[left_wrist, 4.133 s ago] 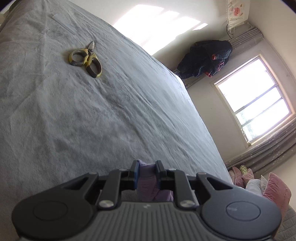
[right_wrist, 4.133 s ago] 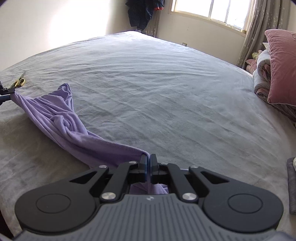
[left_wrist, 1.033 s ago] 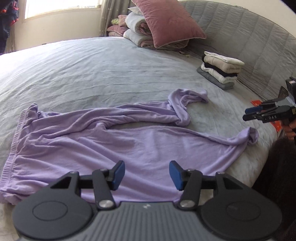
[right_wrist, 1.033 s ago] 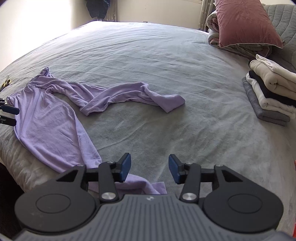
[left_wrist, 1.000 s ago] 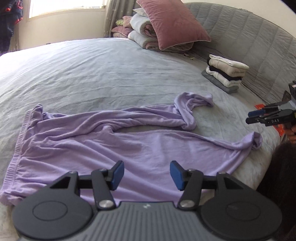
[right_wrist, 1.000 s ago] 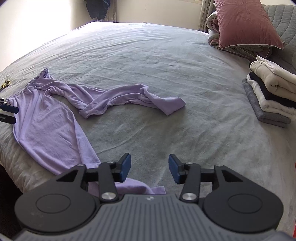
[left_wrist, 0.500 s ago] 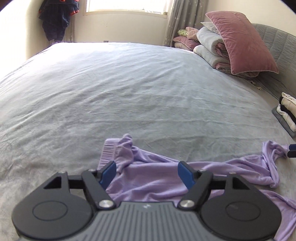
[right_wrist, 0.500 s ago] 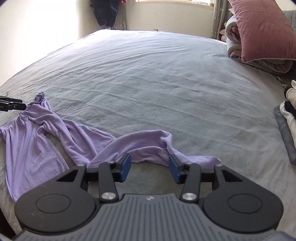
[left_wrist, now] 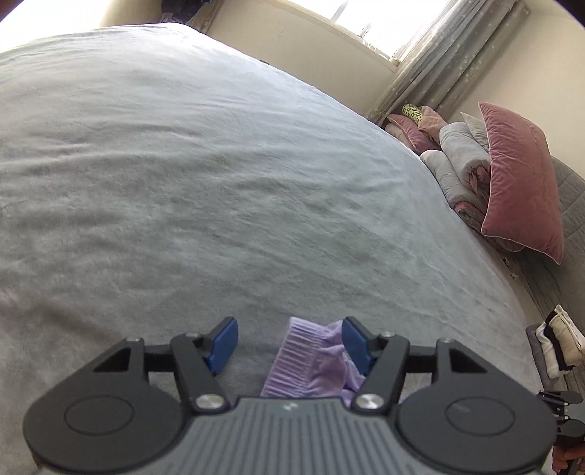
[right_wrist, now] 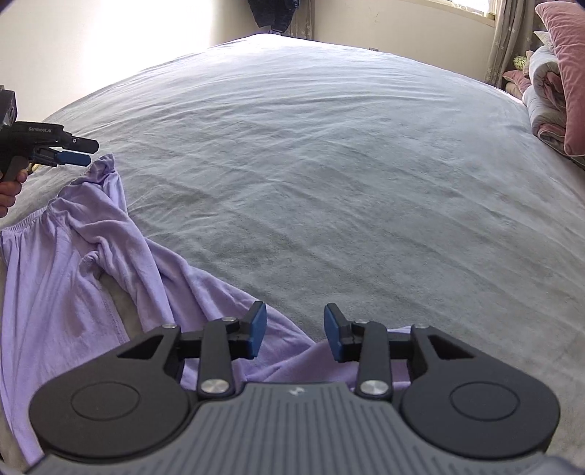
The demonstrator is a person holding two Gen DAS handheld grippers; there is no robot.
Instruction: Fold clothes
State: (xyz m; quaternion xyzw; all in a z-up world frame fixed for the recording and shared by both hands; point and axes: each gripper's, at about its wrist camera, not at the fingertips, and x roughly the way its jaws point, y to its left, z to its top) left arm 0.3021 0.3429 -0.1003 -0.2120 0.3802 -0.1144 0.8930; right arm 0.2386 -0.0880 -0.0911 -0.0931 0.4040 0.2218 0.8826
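Lilac trousers point(right_wrist: 84, 263) lie crumpled on the grey bed point(right_wrist: 329, 164), waistband at the left, legs running toward the lower middle. My left gripper point(left_wrist: 289, 341) is open, its blue pads either side of the ribbed waistband corner point(left_wrist: 296, 360), not closed on it. From the right wrist view the left gripper point(right_wrist: 78, 155) hovers just beside the waistband's far corner. My right gripper point(right_wrist: 295, 332) is open above a trouser leg point(right_wrist: 329, 360) that passes under its fingers.
Pink cushion point(left_wrist: 519, 179) and rolled grey bedding point(left_wrist: 460, 164) lie at the bed's far right. Folded clothes stack point(left_wrist: 559, 343) sits near the right edge. Dark garments hang by the far wall point(right_wrist: 274, 12). A wide stretch of bedspread extends ahead.
Both grippers let go of the trousers and opened earlier. Since half a second ago each has moved closer: the left to the waistband corner, the right over the leg.
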